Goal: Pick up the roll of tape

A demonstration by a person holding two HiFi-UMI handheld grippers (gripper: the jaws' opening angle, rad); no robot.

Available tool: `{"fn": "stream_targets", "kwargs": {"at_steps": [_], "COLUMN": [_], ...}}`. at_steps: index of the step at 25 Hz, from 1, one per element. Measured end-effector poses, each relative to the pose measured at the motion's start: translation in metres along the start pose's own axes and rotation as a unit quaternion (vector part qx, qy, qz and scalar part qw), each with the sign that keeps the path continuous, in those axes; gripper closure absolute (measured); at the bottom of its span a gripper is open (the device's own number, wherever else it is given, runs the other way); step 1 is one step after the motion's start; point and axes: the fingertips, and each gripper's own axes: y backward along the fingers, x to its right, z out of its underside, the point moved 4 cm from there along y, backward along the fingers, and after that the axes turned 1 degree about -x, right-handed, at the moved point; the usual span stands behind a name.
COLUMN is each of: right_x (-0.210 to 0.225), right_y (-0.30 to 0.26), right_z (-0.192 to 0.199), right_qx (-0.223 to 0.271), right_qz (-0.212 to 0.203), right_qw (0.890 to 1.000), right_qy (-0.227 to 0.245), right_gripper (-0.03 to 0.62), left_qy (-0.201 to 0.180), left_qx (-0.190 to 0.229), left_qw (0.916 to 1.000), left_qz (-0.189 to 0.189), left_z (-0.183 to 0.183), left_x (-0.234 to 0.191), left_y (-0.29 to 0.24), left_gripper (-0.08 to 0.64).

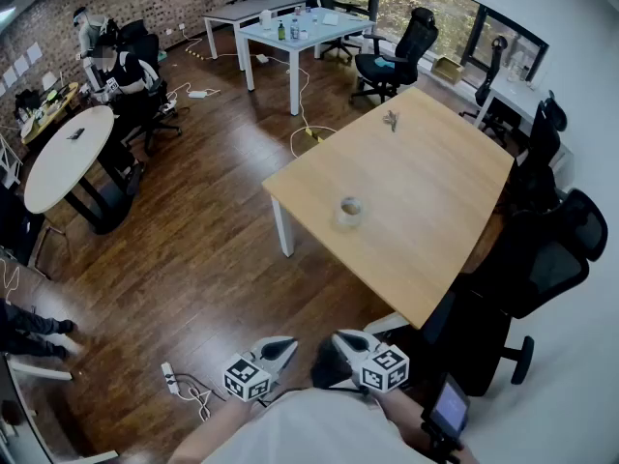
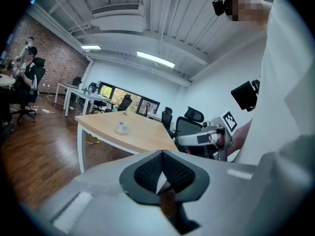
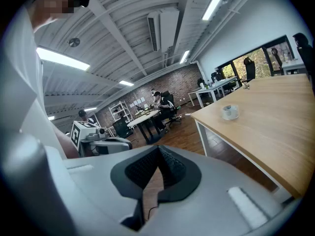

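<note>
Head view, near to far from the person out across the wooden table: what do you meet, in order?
left gripper and right gripper, level with each other → roll of tape → small dark object → black office chair

Right tongs (image 3: pixel 158 148): jaws pressed together, nothing between the pads. Roll of tape (image 3: pixel 230 112) lies flat on the pale wooden bench (image 3: pixel 275 122), ahead and to the right of the tongs, well apart. Left tongs (image 3: pixel 127 143) sit near on the left, marker cube showing.
</note>
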Motion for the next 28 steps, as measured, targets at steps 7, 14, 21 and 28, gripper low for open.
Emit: {"fn": "stream_targets", "kwargs": {"at_steps": [7,14,21,28], "right_x": [0.045,0.091,0.126,0.144], "right_y": [-0.043,-0.057,-0.063,-0.066], "right_z": [-0.049,-0.078,-0.097,-0.100], "right_qx": [0.001,0.002,0.009,0.011], "right_qz": [-0.019,-0.029,-0.039,-0.035], "right_qw": [1.000,1.000,0.999,0.999], "right_qy": [0.004,-0.005,-0.007,-0.026], "right_gripper": [0.586,0.586,0.586,0.586], "left_qy": [-0.008,-0.015,-0.019,-0.005], "left_qx": [0.000,-0.007,-0.010,-0.029], "left_qw": [0.9996,0.9992,0.9986,0.9988], "left_qz": [-0.027,-0.037,-0.047,-0.039], "left_z": [-0.036,-0.071,-0.093,-0.095], "left_x": [-0.047,-0.074,-0.090,-0.092], "left_y": [-0.033,-0.073,-0.108,-0.125], "left_gripper": [0.555,0.555,0.555,0.555]}}
